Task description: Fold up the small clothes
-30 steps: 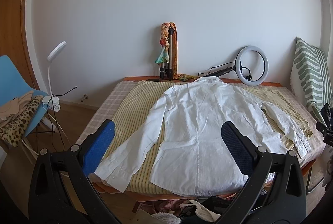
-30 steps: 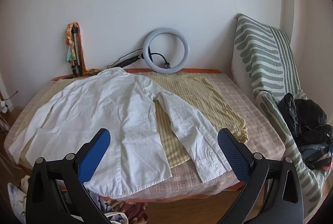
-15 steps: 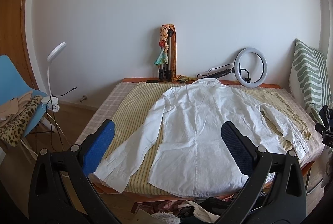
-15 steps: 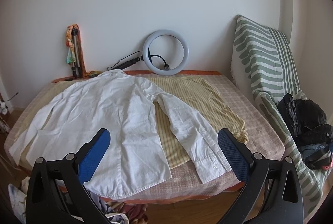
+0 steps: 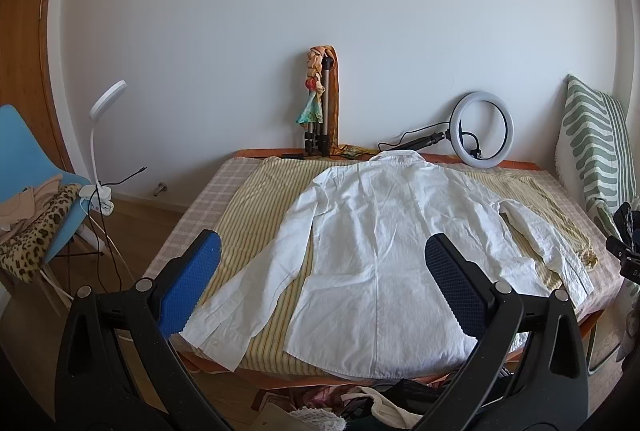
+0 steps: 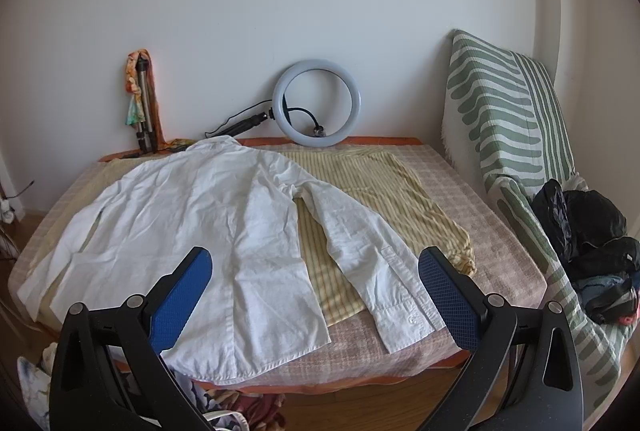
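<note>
A white long-sleeved shirt (image 5: 384,243) lies spread flat, back up, collar toward the wall, on a yellow striped cloth (image 5: 256,215) over the checked table. Both sleeves are stretched out to the sides. In the right wrist view the same shirt (image 6: 208,215) fills the left half, its right sleeve (image 6: 372,263) running toward the front edge. My left gripper (image 5: 320,279) hovers open above the near edge, with nothing between its blue pads. My right gripper (image 6: 314,291) is also open and empty, held above the shirt's hem and right cuff.
A ring light (image 5: 482,133) and a tripod with a scarf (image 5: 320,111) stand against the back wall. A green striped cushion (image 6: 508,119) and dark clothes (image 6: 592,243) sit on the right. A blue chair (image 5: 24,167), a white lamp (image 5: 102,135) and floor clothes (image 5: 384,407) are nearby.
Both grippers have drawn back slightly from the table, so the shirt looks a little smaller and farther away. The shirt itself has not moved, and both grippers stay open.
</note>
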Demonstrator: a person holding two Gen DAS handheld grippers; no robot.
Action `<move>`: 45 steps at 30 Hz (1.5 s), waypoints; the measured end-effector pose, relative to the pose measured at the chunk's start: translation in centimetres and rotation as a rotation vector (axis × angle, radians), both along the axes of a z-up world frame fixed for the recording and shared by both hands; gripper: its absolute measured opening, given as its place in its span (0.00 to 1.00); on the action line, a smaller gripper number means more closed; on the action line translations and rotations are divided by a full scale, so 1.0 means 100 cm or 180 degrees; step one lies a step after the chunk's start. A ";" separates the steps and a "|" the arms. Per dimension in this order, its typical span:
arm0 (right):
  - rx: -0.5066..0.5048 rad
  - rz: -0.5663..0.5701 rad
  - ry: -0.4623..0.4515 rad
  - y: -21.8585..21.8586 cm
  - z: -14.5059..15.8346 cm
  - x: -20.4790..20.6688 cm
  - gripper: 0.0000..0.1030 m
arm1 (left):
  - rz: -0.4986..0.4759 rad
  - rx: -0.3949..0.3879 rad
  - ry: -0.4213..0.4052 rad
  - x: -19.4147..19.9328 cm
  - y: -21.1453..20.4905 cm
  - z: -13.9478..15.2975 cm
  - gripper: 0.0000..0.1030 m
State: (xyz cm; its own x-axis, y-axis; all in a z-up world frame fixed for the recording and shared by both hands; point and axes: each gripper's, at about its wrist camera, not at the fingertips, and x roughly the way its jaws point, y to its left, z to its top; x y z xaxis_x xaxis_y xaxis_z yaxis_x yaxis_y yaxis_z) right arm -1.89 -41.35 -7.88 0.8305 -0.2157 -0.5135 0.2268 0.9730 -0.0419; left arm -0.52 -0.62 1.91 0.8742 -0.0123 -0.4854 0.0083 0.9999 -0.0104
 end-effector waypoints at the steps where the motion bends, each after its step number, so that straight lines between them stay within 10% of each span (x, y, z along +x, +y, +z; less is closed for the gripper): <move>1: -0.0004 -0.0001 0.0001 0.000 0.000 0.000 1.00 | 0.0000 -0.0003 0.0002 0.000 0.001 0.000 1.00; 45: -0.0032 -0.0018 -0.0036 0.004 0.000 0.001 1.00 | -0.0049 0.0153 0.0034 0.011 0.003 -0.005 1.00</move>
State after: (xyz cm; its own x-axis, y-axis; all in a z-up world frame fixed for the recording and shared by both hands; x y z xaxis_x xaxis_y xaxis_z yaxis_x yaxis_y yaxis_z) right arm -1.75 -40.92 -7.91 0.8349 -0.2256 -0.5020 0.2330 0.9712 -0.0490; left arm 0.63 -0.34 1.38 0.8689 -0.0021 -0.4950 0.0237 0.9990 0.0373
